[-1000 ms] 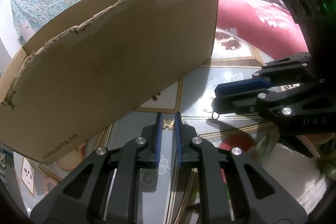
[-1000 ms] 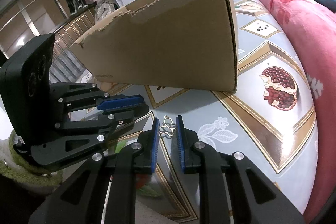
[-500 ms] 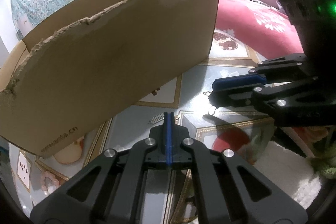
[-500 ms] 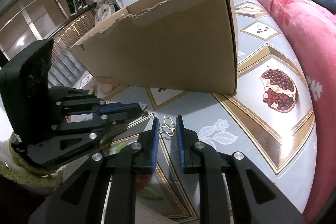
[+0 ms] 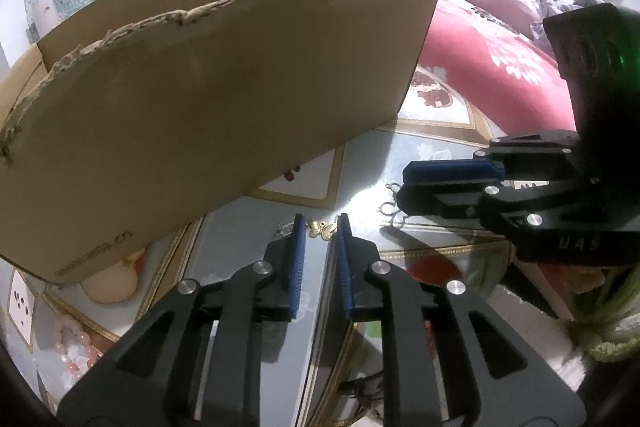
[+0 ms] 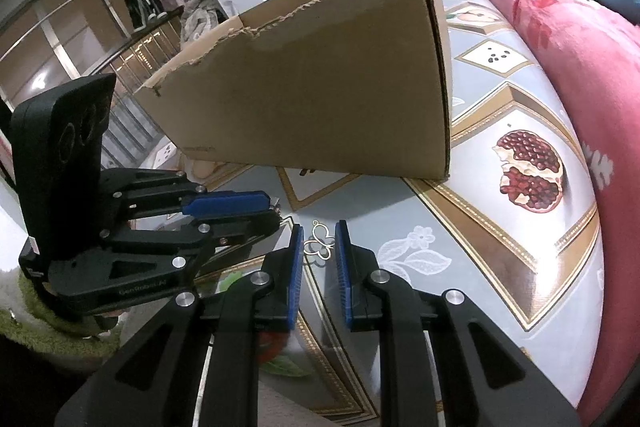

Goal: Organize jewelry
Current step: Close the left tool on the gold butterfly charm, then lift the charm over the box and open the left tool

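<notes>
Gold butterfly charm (image 5: pixel 322 229) lies on my counter (image 5: pixel 400 163) dead ahead between my left gripper (image 5: pixel 320 231)'s opening jaws, untouched, while my right gripper (image 6: pixel 316 241)'s jaws stand narrowly apart around the wire butterfly pendant (image 6: pixel 319 241), gripping nothing.

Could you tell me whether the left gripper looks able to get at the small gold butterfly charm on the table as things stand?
Probably yes: the small gold butterfly charm lies between the tips of the left gripper, whose jaws are opening, and nothing covers it. The cardboard box stands clear behind it.
</notes>
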`<control>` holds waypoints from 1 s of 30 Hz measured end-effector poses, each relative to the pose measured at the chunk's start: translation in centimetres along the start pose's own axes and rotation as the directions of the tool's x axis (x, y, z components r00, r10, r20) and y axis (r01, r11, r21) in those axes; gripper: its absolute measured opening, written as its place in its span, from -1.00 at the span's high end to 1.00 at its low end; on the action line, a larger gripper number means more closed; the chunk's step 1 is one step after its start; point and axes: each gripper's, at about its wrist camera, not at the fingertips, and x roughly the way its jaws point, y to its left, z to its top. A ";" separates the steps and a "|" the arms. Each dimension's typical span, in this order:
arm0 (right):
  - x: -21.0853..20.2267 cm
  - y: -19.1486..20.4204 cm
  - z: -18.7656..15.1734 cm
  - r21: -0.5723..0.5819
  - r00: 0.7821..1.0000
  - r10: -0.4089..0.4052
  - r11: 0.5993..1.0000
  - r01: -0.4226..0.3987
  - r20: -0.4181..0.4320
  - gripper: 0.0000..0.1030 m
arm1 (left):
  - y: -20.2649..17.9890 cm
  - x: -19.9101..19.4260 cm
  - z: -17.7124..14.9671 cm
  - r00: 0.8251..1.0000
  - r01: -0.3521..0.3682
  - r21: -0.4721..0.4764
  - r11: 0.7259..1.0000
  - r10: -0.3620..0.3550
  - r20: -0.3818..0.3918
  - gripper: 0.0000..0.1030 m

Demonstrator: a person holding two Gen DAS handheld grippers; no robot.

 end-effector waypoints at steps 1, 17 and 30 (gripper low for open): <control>0.0 -0.1 0.0 0.002 1.000 0.000 1.000 0.000 0.000 0.69 | -0.1 0.1 0.0 1.000 0.000 0.003 1.000 0.000 0.001 0.71; 0.0 -0.1 -0.1 0.007 1.000 0.000 1.000 0.000 0.005 0.69 | -1.5 0.4 0.3 0.999 -0.045 0.076 0.996 0.043 0.023 0.77; -0.5 0.1 -0.2 0.006 1.000 -0.007 1.000 0.007 0.021 0.69 | -0.8 -0.3 -0.1 0.999 -0.023 0.049 0.999 0.021 0.028 0.77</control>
